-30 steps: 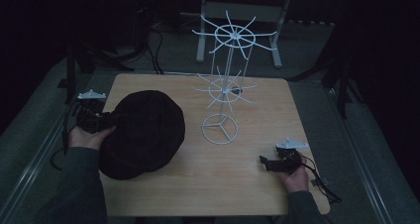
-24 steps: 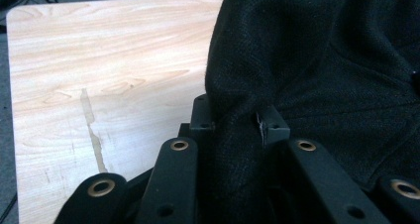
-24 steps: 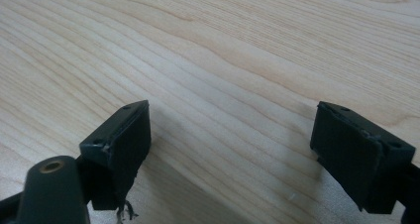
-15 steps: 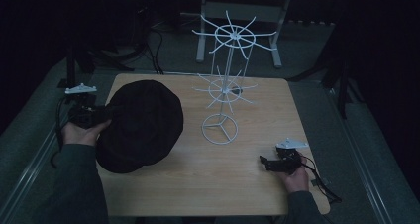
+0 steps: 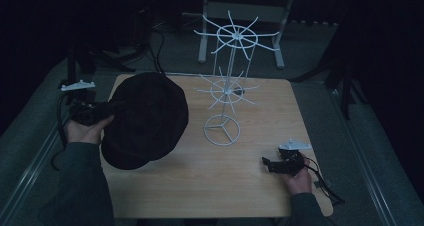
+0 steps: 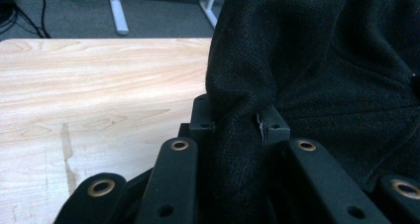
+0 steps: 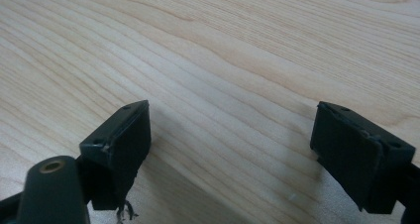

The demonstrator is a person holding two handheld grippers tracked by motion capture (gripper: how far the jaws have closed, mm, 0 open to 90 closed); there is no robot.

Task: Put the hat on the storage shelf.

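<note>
A black fabric hat (image 5: 145,118) hangs lifted and tilted over the left part of the wooden table (image 5: 200,191). My left gripper (image 5: 102,111) is shut on its edge at the table's left side; in the left gripper view the dark cloth (image 6: 317,70) is pinched between the two jaws of that gripper (image 6: 240,127). A white wire display stand (image 5: 227,93) with spoked hook rings stands at the table's middle. My right gripper (image 5: 267,165) rests low on the table near the front right corner, and in the right gripper view this gripper (image 7: 230,144) stands open over bare wood.
The stand's round base (image 5: 222,130) sits just right of the hat. A cable (image 5: 325,183) trails from the right gripper toward the table's edge. A grey metal frame (image 5: 240,16) stands on the floor behind the table. Dark floor surrounds the table.
The left hand has lifted the hat and drawn it slightly left and away from me; the hat now stands more tilted. The right gripper has stayed in place.
</note>
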